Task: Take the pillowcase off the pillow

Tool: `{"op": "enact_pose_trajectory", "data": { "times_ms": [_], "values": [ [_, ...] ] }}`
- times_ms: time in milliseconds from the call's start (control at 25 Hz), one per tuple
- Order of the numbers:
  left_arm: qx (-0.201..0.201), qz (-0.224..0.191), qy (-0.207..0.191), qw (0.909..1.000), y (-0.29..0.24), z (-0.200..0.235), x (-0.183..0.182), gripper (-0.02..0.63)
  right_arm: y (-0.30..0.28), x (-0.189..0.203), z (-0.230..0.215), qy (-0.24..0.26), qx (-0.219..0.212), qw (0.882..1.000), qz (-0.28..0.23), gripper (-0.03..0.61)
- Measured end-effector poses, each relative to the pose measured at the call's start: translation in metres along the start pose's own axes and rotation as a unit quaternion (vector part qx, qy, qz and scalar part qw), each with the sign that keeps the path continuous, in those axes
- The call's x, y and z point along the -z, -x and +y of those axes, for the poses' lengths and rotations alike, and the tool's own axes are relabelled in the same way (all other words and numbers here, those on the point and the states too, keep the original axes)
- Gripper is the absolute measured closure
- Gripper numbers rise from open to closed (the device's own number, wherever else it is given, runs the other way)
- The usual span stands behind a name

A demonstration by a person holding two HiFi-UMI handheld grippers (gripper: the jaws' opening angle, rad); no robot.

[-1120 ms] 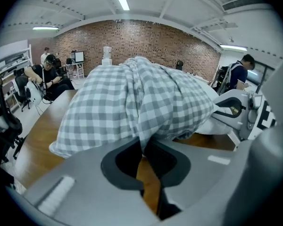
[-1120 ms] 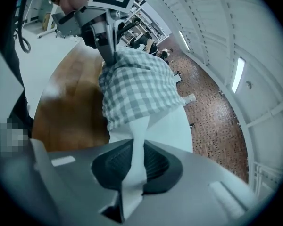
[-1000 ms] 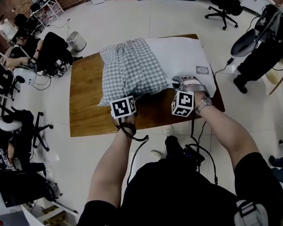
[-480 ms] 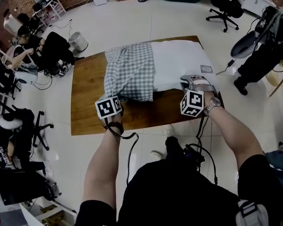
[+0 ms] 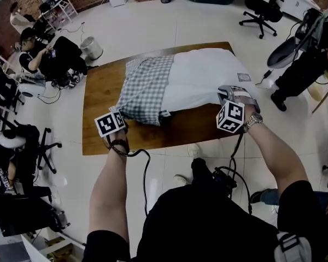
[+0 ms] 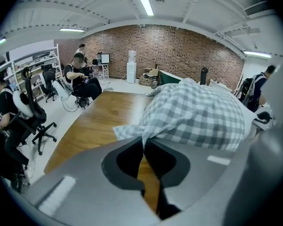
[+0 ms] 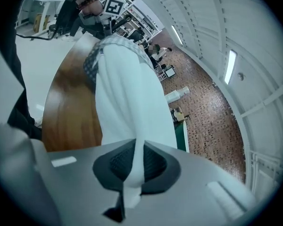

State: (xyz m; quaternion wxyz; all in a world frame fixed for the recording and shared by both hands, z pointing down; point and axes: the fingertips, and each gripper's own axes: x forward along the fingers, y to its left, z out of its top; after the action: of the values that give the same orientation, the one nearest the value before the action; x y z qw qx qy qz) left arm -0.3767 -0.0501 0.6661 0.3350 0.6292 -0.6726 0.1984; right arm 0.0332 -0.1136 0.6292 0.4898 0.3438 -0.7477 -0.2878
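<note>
My left gripper has its jaws almost together, pinched on a thin corner of the grey-and-white checked cloth pillowcase. The cloth comes out of the tips as a tight pleat, fans into wrinkles, then rounds up into a soft bulge ahead and to the right of the jaws. Smooth brown wooden table runs ahead-left of the tips, and the wood grain shows through the gap behind the pads.

My right gripper is also clamped narrow, on a flat fold of the plump white fabric pillow. The fold passes between the ribbed dark pads and a stub of it sticks out behind them. Ahead of these jaws the pillow is bare and smooth. The checked cover sits bunched on its far end, toward the left gripper.
</note>
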Motion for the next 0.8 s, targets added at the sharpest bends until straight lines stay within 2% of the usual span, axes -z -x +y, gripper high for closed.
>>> {"op": "enact_pose_trajectory", "data": {
  "times_ms": [160,320,520,800],
  "values": [
    [-0.007,0.009,0.006,0.9999,0.002,0.013,0.006,0.594,0.006,0.002,0.006,0.002,-0.007,1.0,0.003,0.568],
    [-0.005,0.009,-0.013,0.9999,0.001,0.006,0.001,0.592,0.009,-0.003,0.007,0.002,-0.02,1.0,-0.013,0.56],
    [-0.009,-0.007,-0.041,0.9991,0.004,0.0,-0.002,0.546,0.016,-0.017,0.017,-0.011,-0.051,0.998,-0.046,0.441],
    [-0.024,-0.056,-0.062,0.9962,0.026,-0.005,-0.016,0.511,0.046,-0.049,0.029,-0.017,-0.085,0.991,-0.099,0.384]
  ]
}}
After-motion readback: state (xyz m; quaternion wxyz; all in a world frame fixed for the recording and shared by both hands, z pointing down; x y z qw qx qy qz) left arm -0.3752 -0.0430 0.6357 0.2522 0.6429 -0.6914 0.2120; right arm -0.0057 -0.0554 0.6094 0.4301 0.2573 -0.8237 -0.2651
